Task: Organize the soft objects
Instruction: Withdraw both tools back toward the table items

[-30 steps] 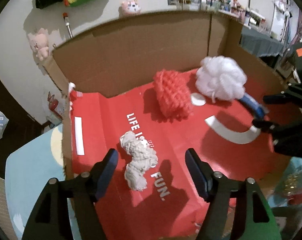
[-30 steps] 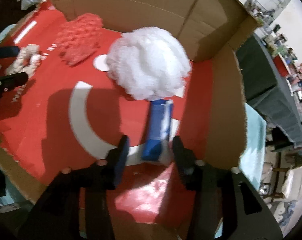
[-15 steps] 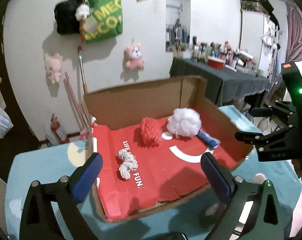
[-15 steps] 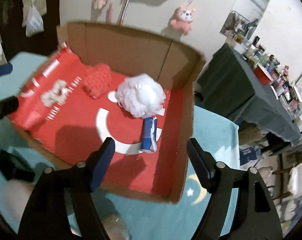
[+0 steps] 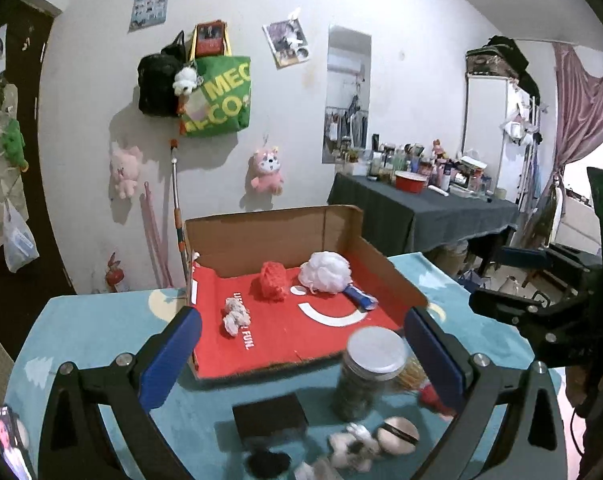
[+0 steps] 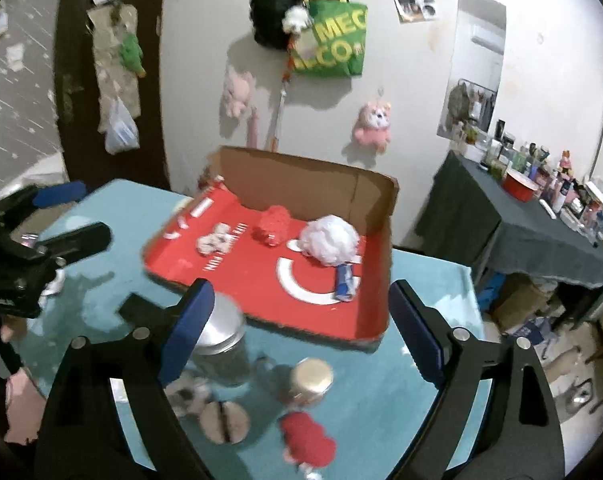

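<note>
Left tool [image 5: 301, 344] gapes empty, right tool [image 6: 301, 320] is opening, empty, above the teal tabletop [image 5: 93, 328]; white mesh pouf [image 5: 324, 271] sits in red-lined cardboard box [image 5: 269, 232].

Prob. home bedroom: wall plushies [image 5: 266, 171], cluttered dresser table [image 5: 421, 208].

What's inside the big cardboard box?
Inside the cardboard box: a white pouf, a red knitted thing, a whitish rope toy and a blue tube, partly hidden under the pouf.
</note>
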`<state>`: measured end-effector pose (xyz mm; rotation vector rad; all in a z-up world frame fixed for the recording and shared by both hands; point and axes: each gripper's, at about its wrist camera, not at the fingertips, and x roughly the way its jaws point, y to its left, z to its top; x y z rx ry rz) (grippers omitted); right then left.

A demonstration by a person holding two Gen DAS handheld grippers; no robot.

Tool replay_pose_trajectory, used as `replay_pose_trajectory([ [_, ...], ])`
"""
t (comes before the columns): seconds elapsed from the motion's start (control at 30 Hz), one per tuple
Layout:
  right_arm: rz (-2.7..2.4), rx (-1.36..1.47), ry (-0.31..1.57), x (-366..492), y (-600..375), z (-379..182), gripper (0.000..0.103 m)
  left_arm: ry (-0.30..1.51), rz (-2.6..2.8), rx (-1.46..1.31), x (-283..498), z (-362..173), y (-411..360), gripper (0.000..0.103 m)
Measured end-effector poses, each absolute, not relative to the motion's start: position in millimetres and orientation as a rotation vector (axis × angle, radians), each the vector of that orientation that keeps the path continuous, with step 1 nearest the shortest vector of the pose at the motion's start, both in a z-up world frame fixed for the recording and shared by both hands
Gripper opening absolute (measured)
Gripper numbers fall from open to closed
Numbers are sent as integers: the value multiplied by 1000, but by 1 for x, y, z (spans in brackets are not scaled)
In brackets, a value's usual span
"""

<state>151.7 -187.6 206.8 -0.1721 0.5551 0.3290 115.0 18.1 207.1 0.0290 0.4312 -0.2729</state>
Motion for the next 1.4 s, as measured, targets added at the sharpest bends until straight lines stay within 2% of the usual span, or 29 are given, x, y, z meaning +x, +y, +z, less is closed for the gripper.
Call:
replay_pose_trajectory([
  [0.6, 197, -113, 304, 17, -194, 166, 92, 274, -224, 14, 9, 156, -3, 103],
  [1.0, 143, -80, 303, -1, -201, 119, 92, 290, -220, -5, -2, 112, -9, 103],
  [1.4, 137, -37, 390, 6, -200, 71, 92, 379, -186, -22, 9, 68, -6, 103],
])
